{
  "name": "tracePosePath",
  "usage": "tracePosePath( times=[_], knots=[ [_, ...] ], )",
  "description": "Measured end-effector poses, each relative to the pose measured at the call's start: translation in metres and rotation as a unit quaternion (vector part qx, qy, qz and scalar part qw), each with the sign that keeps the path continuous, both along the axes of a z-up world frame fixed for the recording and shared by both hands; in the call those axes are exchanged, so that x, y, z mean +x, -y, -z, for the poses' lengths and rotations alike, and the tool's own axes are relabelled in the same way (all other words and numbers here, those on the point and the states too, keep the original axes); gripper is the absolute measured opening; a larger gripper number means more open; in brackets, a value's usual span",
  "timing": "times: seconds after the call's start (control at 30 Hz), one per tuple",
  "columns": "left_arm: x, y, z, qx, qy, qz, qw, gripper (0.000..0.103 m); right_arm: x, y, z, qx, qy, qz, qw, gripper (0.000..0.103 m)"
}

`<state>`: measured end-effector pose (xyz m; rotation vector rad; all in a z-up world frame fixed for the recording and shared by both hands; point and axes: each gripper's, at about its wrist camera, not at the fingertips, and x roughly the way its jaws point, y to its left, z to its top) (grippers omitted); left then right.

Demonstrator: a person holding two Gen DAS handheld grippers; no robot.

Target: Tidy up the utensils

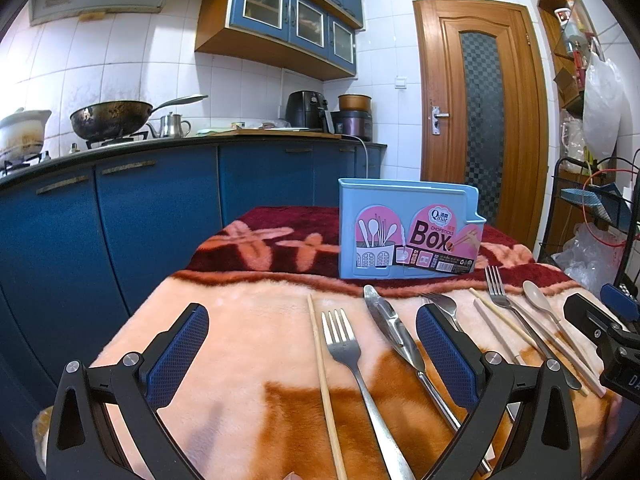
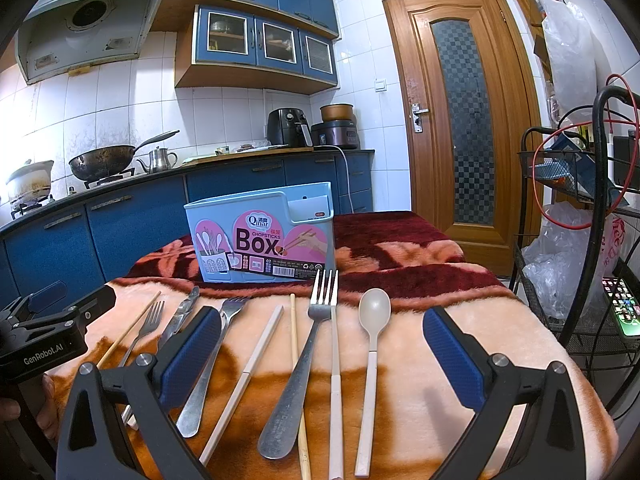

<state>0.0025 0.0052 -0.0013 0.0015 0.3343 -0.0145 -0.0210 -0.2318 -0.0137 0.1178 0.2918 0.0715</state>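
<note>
A plush, fuzzy blanket [image 2: 460, 320] in peach, rust and maroon with a flower pattern covers the table in a tiled kitchen. Nearest, both grippers hover just above it with fingers spread wide and nothing between them: the left gripper [image 1: 312, 344] and the right gripper [image 2: 322, 350], each with black arms and blue cross-hatched pads [image 2: 450, 356]. The left tool's body reads "GenRobot.AI" in the right wrist view.

The utensils lie side by side on the blanket, handles toward the cameras. From the left: a thin bamboo chopstick [image 1: 325, 384], a steel fork [image 1: 352, 364], a shiny steel knife [image 1: 394, 336], a second steel fork [image 2: 208, 364], a beige chopstick [image 2: 244, 380], another bamboo chopstick [image 2: 298, 380], a broad-handled steel fork [image 2: 298, 368], a slim fork with a beige handle [image 2: 334, 360], and a matte beige spoon [image 2: 372, 336] with a round bowl.

Behind them stands an upright pale-blue plastic holder [image 2: 260, 232], its pink label reading "Qinar", "CHOPSTICKS" and "BOX".

Beyond are glossy blue cabinets [image 1: 160, 208], a blackened wok [image 1: 110, 118], and a wooden door [image 2: 460, 120] with chequered glass.
</note>
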Motion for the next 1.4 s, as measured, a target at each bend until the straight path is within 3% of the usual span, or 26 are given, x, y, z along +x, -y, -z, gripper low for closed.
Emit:
tracePosePath(
  times=[1.13, 1.4],
  knots=[
    [0.000, 0.000, 0.000, -0.002, -0.005, 0.000, 1.0000, 0.103, 0.002, 0.001, -0.001, 0.000, -0.005, -0.003, 1.000, 0.103],
    [0.009, 0.001, 0.000, -0.006, -0.041, 0.014, 0.9990, 0.103, 0.013, 0.002, -0.001, -0.002, -0.058, -0.030, 0.998, 0.103]
  ],
)
